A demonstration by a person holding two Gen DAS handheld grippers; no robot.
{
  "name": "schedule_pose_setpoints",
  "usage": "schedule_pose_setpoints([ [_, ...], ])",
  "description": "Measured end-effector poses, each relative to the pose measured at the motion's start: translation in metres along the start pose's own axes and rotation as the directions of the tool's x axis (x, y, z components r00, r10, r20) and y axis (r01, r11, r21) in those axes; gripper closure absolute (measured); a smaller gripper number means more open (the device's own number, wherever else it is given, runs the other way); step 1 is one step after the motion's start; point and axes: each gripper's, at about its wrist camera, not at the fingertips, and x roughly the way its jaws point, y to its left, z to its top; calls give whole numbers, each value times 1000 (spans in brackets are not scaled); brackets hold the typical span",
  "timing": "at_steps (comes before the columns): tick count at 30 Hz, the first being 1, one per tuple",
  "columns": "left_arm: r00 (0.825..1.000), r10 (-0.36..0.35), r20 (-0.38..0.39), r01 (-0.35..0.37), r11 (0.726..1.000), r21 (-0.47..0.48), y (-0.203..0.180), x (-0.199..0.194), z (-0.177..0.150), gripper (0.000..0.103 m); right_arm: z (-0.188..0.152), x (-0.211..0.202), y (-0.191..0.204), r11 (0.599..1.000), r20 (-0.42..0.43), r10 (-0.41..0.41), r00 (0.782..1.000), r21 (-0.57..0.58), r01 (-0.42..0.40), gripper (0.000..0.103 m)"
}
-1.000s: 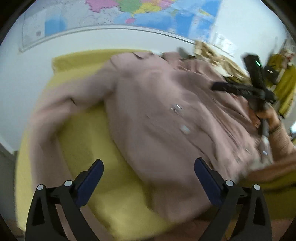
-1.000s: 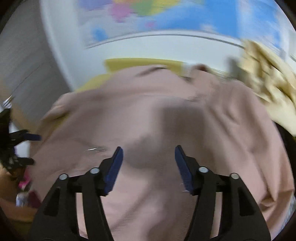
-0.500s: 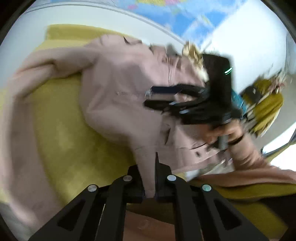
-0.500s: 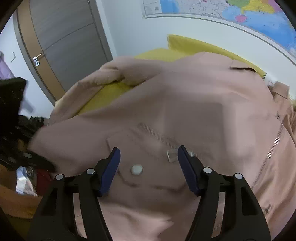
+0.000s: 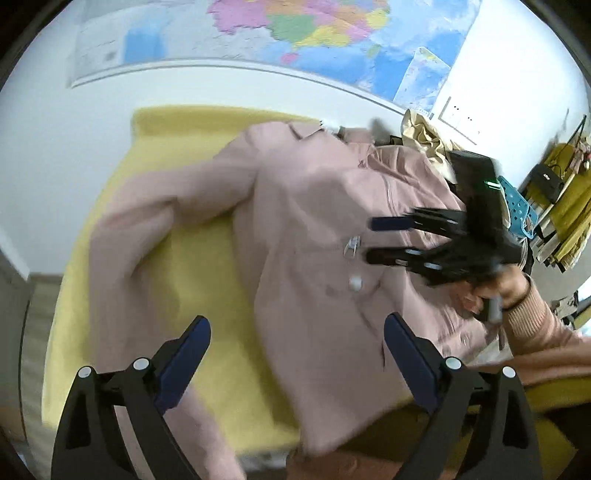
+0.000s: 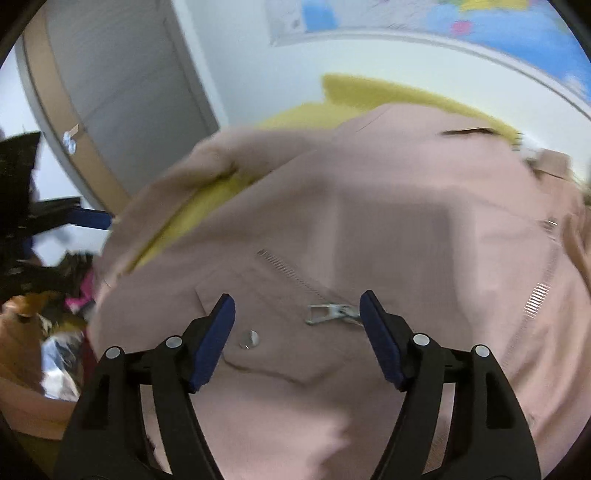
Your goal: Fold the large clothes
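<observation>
A large dusty-pink jacket (image 5: 314,236) with a zipper lies spread on a yellow-covered surface (image 5: 207,266), one sleeve stretched out to the left. My left gripper (image 5: 295,354) is open and empty, above the jacket's near hem. My right gripper (image 5: 373,240) is open over the jacket's front, near the zipper pull and a snap. In the right wrist view the jacket (image 6: 369,221) fills the frame. There the right gripper (image 6: 297,332) is open and empty, just above the zipper pull (image 6: 332,314) and a snap button (image 6: 251,338).
A wall map (image 5: 295,33) hangs behind the surface. Beige cloth (image 5: 424,136) and yellow items (image 5: 569,192) lie at the right. A door (image 6: 110,92) stands at the left in the right wrist view, with clutter (image 6: 55,295) below it.
My left gripper was shut on a fold of the jacket half a second ago; it has let go and stands open. The right gripper stayed open and moved lower over the jacket's front.
</observation>
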Motion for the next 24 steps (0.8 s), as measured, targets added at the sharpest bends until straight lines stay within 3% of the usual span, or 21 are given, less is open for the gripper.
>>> schedule_pose_setpoints([
  [3,994,99,-50,-97,994,44,-4,47,27,12,-15,-43,-28,996,69,-46,997,84,40,27],
  [5,979,172,-112,-168,985,48,-2,85,46,20,-30,-74,-53,982,107,-118,987,158,100,23],
  [8,959,237,-155,-232,971,52,12,123,62,34,-63,-120,-98,930,124,-253,959,304,206,22],
  [10,946,291,-141,-285,957,57,24,135,67,56,-89,-149,-129,884,128,-299,945,411,224,22],
  [11,935,333,-124,-329,943,51,29,136,70,56,-99,-159,-140,863,128,-319,939,448,233,22],
  [14,932,336,-137,-343,939,-29,47,131,75,56,-126,-188,-167,800,124,-387,914,538,265,22],
  [16,929,353,-115,-359,933,-37,45,121,78,48,-131,-198,-178,786,127,-398,908,558,267,22],
  [18,947,319,-41,-319,948,-2,33,99,86,38,-124,-203,-179,802,142,-398,906,533,269,22],
  [19,950,312,-1,-312,950,19,25,91,92,24,-113,-201,-177,820,154,-393,907,505,269,22],
  [20,949,311,53,-313,948,47,14,82,99,20,-106,-198,-174,830,161,-394,905,485,275,23],
  [24,955,266,132,-284,947,151,-24,78,124,17,-81,-188,-177,854,163,-390,906,433,289,24],
])
